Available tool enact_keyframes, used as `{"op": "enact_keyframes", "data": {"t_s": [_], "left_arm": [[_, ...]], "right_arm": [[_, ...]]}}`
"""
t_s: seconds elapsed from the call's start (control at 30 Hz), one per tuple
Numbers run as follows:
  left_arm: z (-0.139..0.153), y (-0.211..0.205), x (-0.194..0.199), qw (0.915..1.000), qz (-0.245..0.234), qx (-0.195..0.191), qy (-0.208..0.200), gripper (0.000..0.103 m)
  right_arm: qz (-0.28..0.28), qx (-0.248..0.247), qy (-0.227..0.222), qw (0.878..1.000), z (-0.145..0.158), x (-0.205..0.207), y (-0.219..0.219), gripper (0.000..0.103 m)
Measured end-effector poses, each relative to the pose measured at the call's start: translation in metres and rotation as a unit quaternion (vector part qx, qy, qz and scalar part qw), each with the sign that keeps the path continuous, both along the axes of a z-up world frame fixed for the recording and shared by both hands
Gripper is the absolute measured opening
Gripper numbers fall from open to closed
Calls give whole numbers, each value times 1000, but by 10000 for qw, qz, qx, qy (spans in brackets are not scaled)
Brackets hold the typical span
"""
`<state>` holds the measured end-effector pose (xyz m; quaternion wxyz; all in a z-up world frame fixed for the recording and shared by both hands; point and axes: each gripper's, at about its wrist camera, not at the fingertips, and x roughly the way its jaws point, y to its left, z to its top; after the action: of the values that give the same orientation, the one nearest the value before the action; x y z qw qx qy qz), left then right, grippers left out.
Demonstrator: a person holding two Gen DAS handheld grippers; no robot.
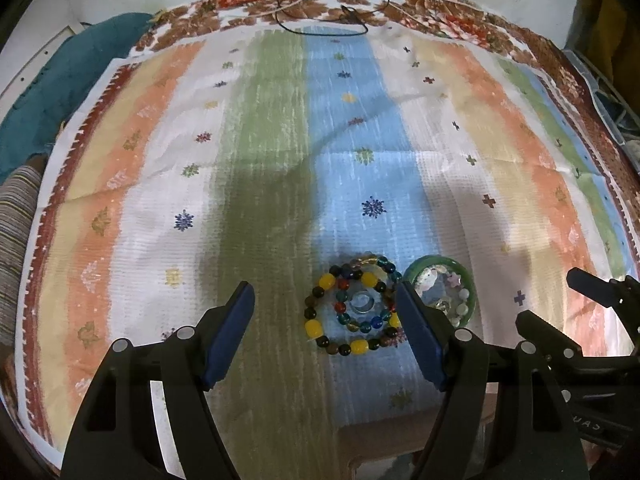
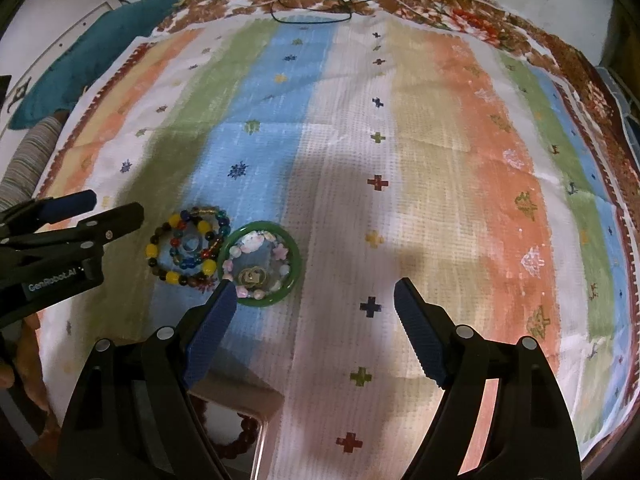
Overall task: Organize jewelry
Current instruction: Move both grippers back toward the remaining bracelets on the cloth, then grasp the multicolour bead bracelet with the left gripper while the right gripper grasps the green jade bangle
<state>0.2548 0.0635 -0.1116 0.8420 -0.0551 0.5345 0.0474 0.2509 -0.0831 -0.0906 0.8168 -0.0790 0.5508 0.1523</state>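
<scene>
On the striped cloth (image 1: 280,140) lies a multicolour bead bracelet (image 1: 314,328) ringing a smaller blue and red bead bracelet and a clear ring (image 1: 362,304). Touching its right side is a green bangle (image 1: 468,276) with a pale bead bracelet and rings inside. My left gripper (image 1: 325,286) hovers open over the multicolour bracelet (image 2: 173,278), gripping nothing. My right gripper (image 2: 316,285) is open and empty; its left fingertip is at the near rim of the green bangle (image 2: 296,258). Each gripper shows in the other's view: the right gripper (image 1: 560,304) and the left gripper (image 2: 116,204).
A pale box (image 2: 256,400) with a dark red bead bracelet (image 2: 244,436) sits at the near edge, under the grippers. A black cord (image 1: 320,32) lies at the far edge. A teal cloth (image 1: 60,92) and a striped cushion (image 1: 16,240) lie left. A hand (image 2: 32,372) shows lower left.
</scene>
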Motion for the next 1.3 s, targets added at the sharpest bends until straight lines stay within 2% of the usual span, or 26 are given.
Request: {"op": "enact_keyframes", "data": {"t_s": [0.8,0.87,1.07,1.3], "left_arm": [[-40,-11,39,9976,-440,303,437,70],[-43,-10,42,9974,-459,287,472,66],[-51,-14,49,9963,-581,285,565,61],[-59,-18,53,9950,-667,364,645,46]], "right_arm": [[23,-243,181,9995,-36,31,12,81],[33,-260,200,9995,-39,34,14,75],[47,-332,243,9991,-46,40,16,71],[99,-451,317,9984,-56,44,19,57]]}}
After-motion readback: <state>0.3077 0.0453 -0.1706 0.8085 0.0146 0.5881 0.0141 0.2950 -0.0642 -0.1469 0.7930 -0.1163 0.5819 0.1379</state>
